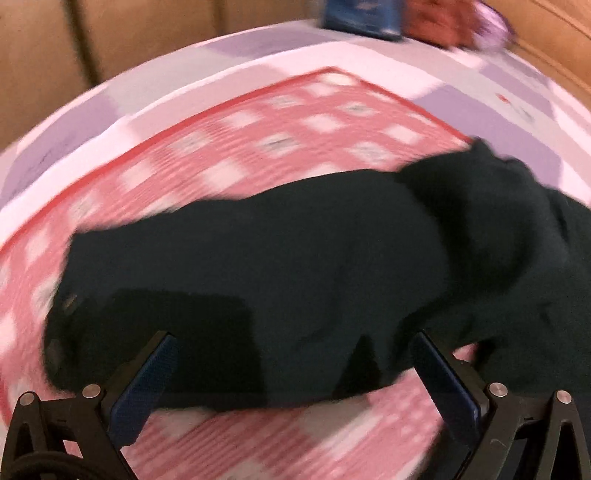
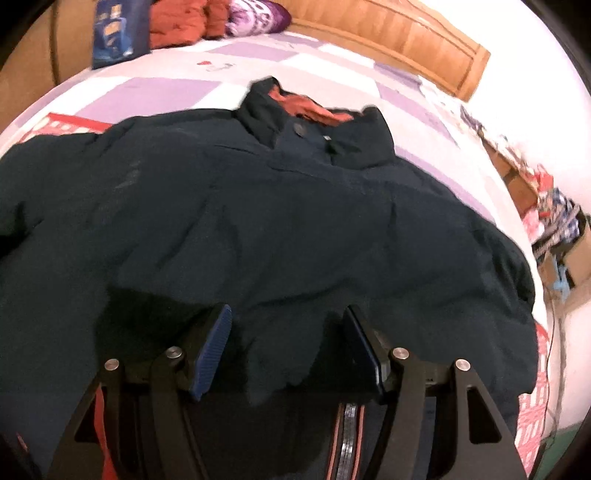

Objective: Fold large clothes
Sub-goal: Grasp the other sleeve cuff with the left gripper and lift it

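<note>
Sprawling dark jacket [image 2: 258, 221], red clothes [image 2: 177, 22], blue box [image 2: 114, 33]

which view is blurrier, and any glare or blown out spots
Left wrist view: heavily motion-smeared, the pink checked blanket streaks and the dark jacket loses detail. Right wrist view: sharper, collar readable, but the wall at upper right is blown out white.

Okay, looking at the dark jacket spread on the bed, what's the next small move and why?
Probably lower the left tool onto the sleeve and pinch its near edge. The jacket lies flat with its collar away, and both tools hang open, holding nothing.
</note>
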{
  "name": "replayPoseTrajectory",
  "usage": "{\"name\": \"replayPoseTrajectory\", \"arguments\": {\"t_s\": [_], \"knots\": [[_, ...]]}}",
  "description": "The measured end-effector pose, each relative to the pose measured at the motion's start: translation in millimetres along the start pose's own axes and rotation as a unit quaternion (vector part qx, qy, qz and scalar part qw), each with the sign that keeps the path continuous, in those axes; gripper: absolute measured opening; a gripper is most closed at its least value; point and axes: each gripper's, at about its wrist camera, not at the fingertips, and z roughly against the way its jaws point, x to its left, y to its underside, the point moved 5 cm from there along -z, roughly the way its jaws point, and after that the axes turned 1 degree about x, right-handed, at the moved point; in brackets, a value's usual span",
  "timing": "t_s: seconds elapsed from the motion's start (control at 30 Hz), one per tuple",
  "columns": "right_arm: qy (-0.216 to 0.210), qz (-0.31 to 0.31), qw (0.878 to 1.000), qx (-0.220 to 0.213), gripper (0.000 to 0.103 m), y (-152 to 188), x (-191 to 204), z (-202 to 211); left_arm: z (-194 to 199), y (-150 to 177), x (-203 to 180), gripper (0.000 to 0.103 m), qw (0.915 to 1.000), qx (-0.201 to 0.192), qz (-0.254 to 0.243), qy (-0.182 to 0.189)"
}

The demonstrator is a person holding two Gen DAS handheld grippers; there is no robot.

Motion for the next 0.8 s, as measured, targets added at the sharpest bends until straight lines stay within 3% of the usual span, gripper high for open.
{"name": "replayPoseTrajectory", "arguments": {"t_s": [0.2,0.4,0.57,0.8], "knots": [[-0.045,0.049,0.998,-0.020,0.066,17.8,36.3,38.7,-10.6,26.5,67.6,0.103,0.9962,0.022,0.069,-0.048],[-0.088,0.121,0.988,-0.045,0.066,28.1,98.0,71.3,-26.9,37.2,100.5,0.103,0.9934,0.042,0.068,-0.082],[-0.134,0.156,0.978,-0.046,0.066,38.9,151.5,95.0,-26.9,36.7,114.1,0.103,0.9945,0.046,0.065,-0.069],[-0.166,0.254,0.948,-0.090,0.066,50.7,250.8,134.3,-17.3,41.0,119.2,0.103,0.9958,0.049,0.074,-0.022]]}}
